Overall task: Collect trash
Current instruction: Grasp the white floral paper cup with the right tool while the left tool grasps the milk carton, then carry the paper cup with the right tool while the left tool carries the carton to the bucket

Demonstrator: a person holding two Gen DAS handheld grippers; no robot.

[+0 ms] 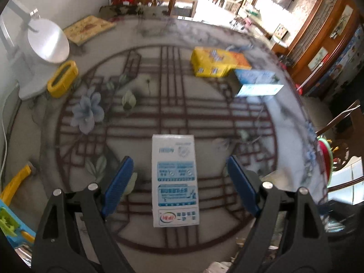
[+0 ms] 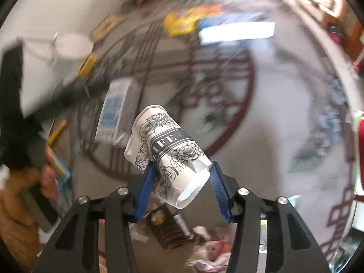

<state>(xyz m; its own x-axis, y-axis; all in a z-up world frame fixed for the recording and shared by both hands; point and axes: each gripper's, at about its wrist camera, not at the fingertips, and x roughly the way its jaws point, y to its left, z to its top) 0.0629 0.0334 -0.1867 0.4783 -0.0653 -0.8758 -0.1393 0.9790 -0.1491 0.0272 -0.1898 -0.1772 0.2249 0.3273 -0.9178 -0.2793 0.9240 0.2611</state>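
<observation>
A white milk carton with blue print (image 1: 175, 182) lies flat on the round patterned table (image 1: 204, 118). My left gripper (image 1: 178, 161) hovers just over it, open, one blue finger on each side and neither touching. In the blurred right wrist view the same carton (image 2: 118, 111) lies to the left, with a hand (image 2: 45, 182) holding the other gripper beside it. My right gripper (image 2: 183, 166) is shut on a crumpled white paper cup with black flower print (image 2: 168, 150), held tilted in the air with its mouth toward the camera.
A yellow packet (image 1: 211, 62) and a blue box (image 1: 254, 79) lie at the table's far side. A yellow holder (image 1: 62, 78) and a white round stand (image 1: 47, 41) sit at the left. Loose trash (image 2: 204, 245) lies below the held cup.
</observation>
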